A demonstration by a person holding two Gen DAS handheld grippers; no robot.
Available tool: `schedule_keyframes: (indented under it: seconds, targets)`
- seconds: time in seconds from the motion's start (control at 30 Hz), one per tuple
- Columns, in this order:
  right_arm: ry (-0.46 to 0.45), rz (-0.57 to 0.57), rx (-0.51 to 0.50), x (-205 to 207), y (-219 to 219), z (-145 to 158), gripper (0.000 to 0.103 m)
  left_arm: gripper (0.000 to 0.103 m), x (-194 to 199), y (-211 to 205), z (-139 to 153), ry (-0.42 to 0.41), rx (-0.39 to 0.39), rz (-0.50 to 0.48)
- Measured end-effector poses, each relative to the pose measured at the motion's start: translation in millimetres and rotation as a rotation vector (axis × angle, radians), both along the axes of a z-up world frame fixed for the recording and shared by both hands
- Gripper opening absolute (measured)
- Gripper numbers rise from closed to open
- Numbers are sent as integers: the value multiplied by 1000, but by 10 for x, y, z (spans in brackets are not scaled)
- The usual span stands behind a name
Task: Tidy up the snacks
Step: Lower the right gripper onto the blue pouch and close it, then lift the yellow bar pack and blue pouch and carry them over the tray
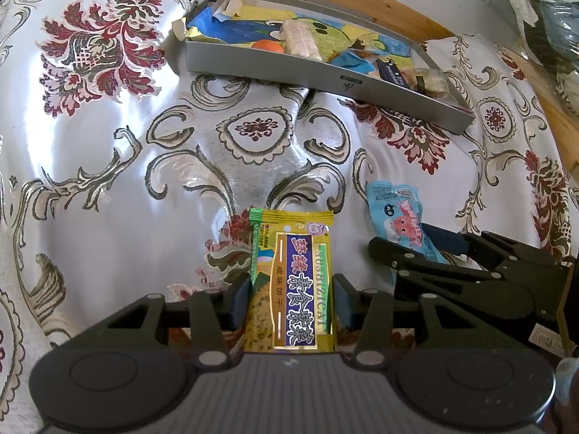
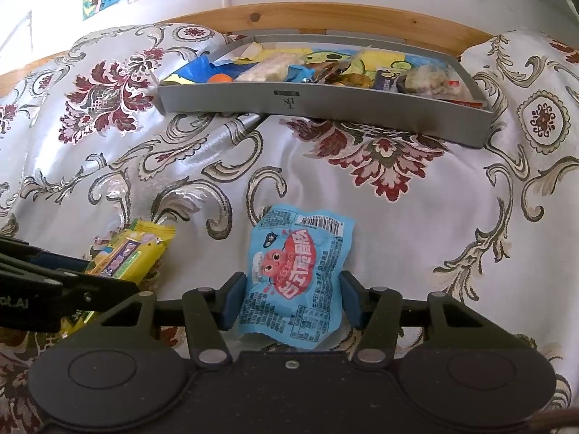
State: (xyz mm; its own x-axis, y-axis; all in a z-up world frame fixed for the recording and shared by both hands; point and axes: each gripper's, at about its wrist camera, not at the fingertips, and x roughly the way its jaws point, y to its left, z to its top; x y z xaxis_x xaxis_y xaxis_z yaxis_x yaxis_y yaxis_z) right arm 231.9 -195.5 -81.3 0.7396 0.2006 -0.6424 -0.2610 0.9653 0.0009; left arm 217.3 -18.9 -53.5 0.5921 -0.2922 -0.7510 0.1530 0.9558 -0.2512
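Left gripper (image 1: 291, 302) clamped on yellow cracker packet (image 1: 291, 278); right gripper (image 2: 291, 300) closed around blue snack pouch (image 2: 298, 278), both mid-bedspread (image 1: 126, 181), well short of grey tray (image 1: 325, 83) by headboard. Risk: slick foil slipping out, or snagging tray's near wall.

a patterned bedspread (image 2: 416, 217) carries a grey tray (image 2: 325, 103) (upper centre), a blue packet (image 2: 296, 275) and a yellow packet (image 2: 134, 249) lower down.
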Motion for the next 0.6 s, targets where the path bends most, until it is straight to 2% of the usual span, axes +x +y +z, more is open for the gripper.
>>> schedule_keyframes:
  seconds: [0.6]
  targets:
    - [-50, 27, 44, -114, -51, 98, 55, 52, -11, -108, 65, -17, -3, -1]
